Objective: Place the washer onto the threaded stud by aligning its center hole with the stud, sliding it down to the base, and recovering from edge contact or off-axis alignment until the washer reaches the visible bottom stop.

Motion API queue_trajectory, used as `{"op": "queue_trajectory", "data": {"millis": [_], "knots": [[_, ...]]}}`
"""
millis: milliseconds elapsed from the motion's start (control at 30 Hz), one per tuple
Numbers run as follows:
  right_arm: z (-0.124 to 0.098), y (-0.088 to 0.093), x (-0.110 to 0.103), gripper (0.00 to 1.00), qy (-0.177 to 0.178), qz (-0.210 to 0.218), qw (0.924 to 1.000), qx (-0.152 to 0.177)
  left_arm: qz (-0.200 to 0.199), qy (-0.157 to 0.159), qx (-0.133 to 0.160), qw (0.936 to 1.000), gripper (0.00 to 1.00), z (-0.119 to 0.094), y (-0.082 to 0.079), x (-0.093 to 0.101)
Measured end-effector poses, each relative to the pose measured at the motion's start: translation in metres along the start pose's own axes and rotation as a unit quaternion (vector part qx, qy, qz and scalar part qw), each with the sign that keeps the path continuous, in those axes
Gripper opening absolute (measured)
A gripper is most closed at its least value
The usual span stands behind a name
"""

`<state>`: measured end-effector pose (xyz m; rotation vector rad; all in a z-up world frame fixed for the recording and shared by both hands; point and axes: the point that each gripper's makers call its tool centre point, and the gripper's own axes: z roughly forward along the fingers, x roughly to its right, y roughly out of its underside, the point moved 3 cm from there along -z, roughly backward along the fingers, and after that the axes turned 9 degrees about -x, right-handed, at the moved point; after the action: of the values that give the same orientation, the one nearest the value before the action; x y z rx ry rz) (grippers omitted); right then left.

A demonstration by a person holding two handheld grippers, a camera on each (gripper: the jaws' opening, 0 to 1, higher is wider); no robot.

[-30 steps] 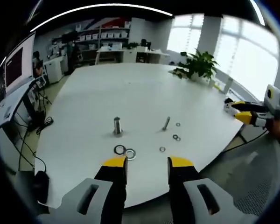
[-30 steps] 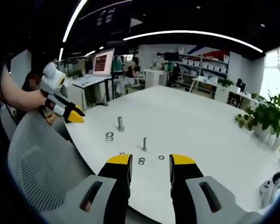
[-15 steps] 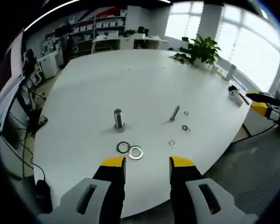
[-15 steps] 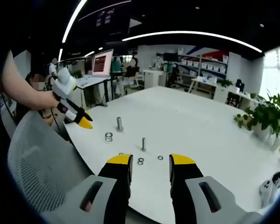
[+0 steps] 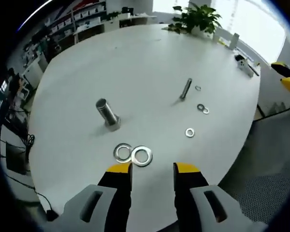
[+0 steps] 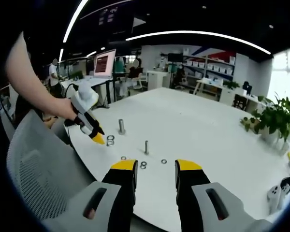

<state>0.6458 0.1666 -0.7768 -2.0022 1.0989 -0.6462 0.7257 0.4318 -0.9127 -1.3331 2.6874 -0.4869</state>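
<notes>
On the white table (image 5: pixel 135 48) a thick threaded stud (image 5: pixel 106 112) is seen standing on its base at the left, tilted only by the lens. Just in front of it two large washers (image 5: pixel 132 154) are laid flat, edges touching, within easy reach for pickup. The left gripper (image 5: pixel 151 170) is held directly above them with its jaws parted and nothing between them, apparently lined up for a grasp. Further right a thin bolt (image 5: pixel 185 89) is stood upright, with small washers (image 5: pixel 190 132) scattered beside it. The right gripper (image 6: pixel 154 167) is kept back near the table edge, jaws apart and empty, presumably in reserve.
</notes>
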Motion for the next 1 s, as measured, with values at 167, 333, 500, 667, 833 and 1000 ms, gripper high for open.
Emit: {"op": "queue_trajectory", "data": {"millis": [167,333,500,667,833,1000], "knots": [[0.0,-0.001,0.0,0.33,-0.001,-0.002,1.0,0.001,0.026,-0.009,-0.019,0.9994,0.32,0.008,0.002,0.0],[0.001,0.0,0.0,0.33,0.0,-0.002,1.0,-0.001,0.027,-0.013,-0.029,0.9991,0.32,0.013,-0.001,-0.012],[0.001,0.001,0.0,0.33,0.0,-0.004,1.0,-0.003,0.053,-0.011,-0.038,0.9978,0.34,0.017,-0.005,-0.012],[0.0,0.001,0.001,0.33,0.001,-0.005,1.0,-0.004,0.062,-0.009,-0.049,0.9969,0.33,0.022,-0.005,-0.013],[0.001,0.002,0.002,0.33,0.005,-0.005,0.9999,-0.008,0.082,-0.006,-0.056,0.995,0.32,0.026,-0.006,-0.008],[0.002,0.003,0.002,0.33,0.006,-0.008,0.9999,-0.01,0.084,-0.001,-0.062,0.9945,0.32,0.027,-0.003,-0.005]]}}
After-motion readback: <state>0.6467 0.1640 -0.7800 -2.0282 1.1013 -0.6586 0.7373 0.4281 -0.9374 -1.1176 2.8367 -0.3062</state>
